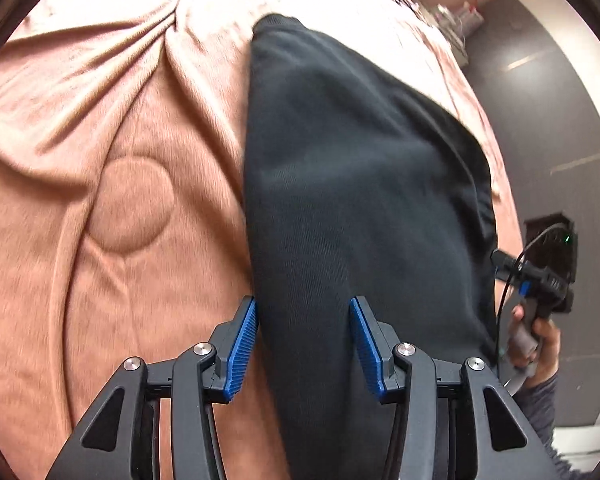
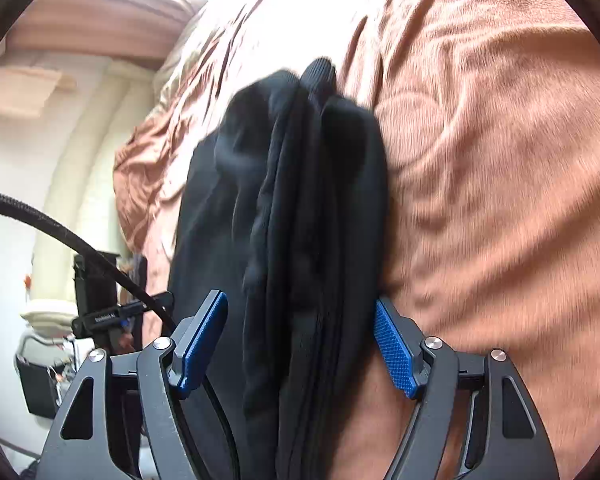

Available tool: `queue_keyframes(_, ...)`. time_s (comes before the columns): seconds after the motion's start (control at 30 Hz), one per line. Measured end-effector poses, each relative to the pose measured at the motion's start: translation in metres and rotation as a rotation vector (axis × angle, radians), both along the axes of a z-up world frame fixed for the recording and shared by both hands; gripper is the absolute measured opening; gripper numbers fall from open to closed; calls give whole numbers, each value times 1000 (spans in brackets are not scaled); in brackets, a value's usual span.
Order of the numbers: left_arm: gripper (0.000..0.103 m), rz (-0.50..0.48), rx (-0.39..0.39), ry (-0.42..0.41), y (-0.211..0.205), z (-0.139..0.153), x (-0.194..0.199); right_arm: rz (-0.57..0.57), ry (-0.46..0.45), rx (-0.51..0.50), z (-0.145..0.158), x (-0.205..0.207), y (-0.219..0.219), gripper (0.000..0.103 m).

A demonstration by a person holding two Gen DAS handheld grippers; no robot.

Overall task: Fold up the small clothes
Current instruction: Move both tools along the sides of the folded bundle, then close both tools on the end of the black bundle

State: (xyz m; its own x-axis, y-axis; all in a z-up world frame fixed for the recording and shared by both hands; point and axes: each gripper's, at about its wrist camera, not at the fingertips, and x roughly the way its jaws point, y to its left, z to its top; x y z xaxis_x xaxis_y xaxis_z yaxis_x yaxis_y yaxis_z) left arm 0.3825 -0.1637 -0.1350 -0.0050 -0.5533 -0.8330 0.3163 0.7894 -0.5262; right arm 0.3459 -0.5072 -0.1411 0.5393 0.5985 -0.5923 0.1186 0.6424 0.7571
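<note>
On pink blanket (image 1: 120, 120): dark garment (image 1: 360, 180), folded lengthwise, w/ ribbed cuff.

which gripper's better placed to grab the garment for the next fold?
Probably right. The right gripper straddles the bunched, layered edge of the dark garment with open jaws. The left gripper is open over flat cloth, with less to pinch.

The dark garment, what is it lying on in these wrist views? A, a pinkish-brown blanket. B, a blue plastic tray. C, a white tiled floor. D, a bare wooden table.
A: the dark garment lies on a wrinkled pinkish-brown blanket that shows around it in both wrist views.
</note>
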Motion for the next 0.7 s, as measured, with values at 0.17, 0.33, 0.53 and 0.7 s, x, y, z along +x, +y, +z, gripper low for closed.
queue_keyframes(0.17, 49, 57, -53, 12, 0, -6, 26, -45, -10, 44, -12, 23, -14, 55)
queue_keyframes(0.33, 49, 85, -89, 7, 7, -9, 54, -39, -28, 74, -24, 45, -24, 50)
queue_keyframes(0.53, 48, 110, -119, -6, -6, -14, 85, -39, -49, 86, -36, 54, 3, 50)
queue_keyframes(0.7, 48, 122, -146, -1, -20, -19, 104, -31, -52, 59, -28, 46, 7, 50)
